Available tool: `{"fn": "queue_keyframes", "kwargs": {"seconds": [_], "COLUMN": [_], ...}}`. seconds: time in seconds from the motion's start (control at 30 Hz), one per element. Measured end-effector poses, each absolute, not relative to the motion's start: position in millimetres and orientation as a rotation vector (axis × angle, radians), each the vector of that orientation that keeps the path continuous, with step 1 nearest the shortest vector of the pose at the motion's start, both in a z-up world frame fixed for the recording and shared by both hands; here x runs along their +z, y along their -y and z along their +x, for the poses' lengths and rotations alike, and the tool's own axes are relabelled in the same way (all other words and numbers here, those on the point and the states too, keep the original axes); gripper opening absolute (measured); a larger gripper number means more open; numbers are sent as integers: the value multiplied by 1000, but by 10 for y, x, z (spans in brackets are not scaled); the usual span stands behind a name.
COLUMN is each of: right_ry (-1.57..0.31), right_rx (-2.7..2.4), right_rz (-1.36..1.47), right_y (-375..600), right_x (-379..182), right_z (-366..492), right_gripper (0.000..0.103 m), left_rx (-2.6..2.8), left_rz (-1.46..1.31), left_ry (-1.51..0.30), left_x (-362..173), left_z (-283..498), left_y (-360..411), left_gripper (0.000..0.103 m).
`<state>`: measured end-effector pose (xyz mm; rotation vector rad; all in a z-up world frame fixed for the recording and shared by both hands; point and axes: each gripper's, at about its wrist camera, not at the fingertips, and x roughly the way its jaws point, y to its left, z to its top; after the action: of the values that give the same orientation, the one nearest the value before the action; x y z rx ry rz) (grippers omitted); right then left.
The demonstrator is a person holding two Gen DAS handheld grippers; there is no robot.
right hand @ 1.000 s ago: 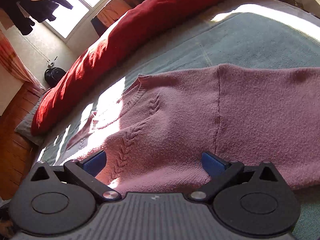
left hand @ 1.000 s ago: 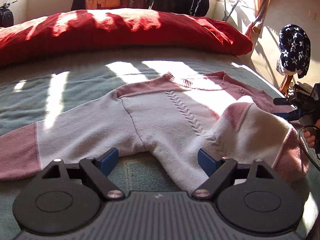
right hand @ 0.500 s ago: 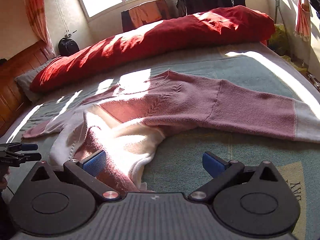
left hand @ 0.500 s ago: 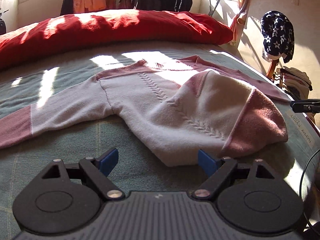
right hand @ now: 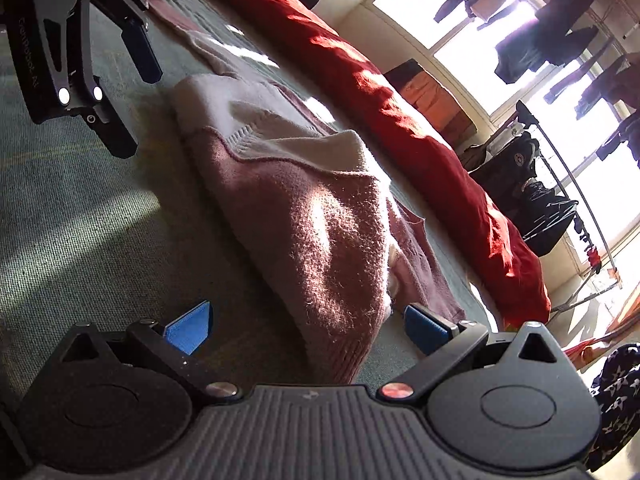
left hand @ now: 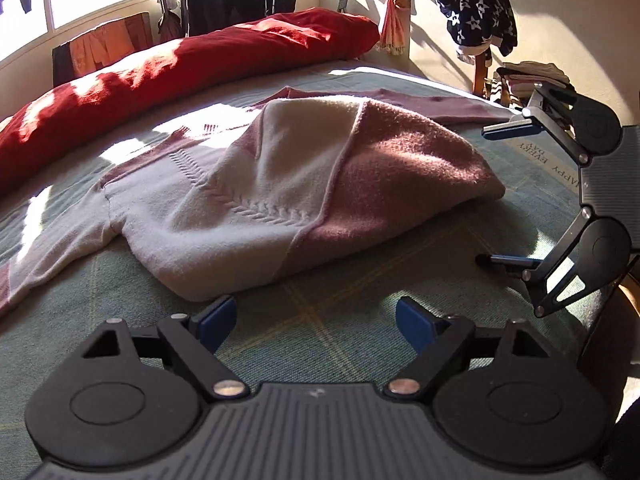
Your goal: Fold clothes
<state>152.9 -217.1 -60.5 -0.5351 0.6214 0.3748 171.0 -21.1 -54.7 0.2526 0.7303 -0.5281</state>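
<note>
1. Left wrist view: I saw the sweater (left hand: 280, 188) on the bed (left hand: 360, 320), hem doubled over the chest, sleeves spread.
2. I held the left gripper (left hand: 316, 316) wide, empty.
3. I held the right gripper (right hand: 308, 328) wide, empty; sleeve folds remained.

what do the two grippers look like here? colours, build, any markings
Left gripper and right gripper match: matte black ribbed body, two round black discs, black linkage arms on silver pivot pins, blue pads on the fingers. In the right wrist view the left one's side carries small pale lettering, too blurred to read. No cables visible.
</note>
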Motion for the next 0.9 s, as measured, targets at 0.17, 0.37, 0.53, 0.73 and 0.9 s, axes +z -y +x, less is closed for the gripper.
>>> {"fn": "queue_keyframes", "kwargs": {"seconds": [0.17,0.37,0.53,0.73,0.9], "right_ry": [-638,-925,-970,-1000,-1014], "right_rx": [396,395,387,306,280], "right_rz": [-613,-64,-110,-70,131], "right_y": [2121,2637,2547,2485,2685], "right_x": [-760,-821,-821,-825,-797], "right_z": [1578,2042,2052,2046,2149], "right_gripper": [103,103,103,103,103], "left_rx": [-541,-546,-561,-565,-554], "left_rz": [254,242,230,207,195], "left_ry": [-750,-762,-767,-757,-760], "left_x": [-609,-634,-632,-595,-597], "left_z": [1766,1775,1727,1674,1660], "left_y": [272,284,296,274,235], "left_gripper": [87,87,87,87,87]}}
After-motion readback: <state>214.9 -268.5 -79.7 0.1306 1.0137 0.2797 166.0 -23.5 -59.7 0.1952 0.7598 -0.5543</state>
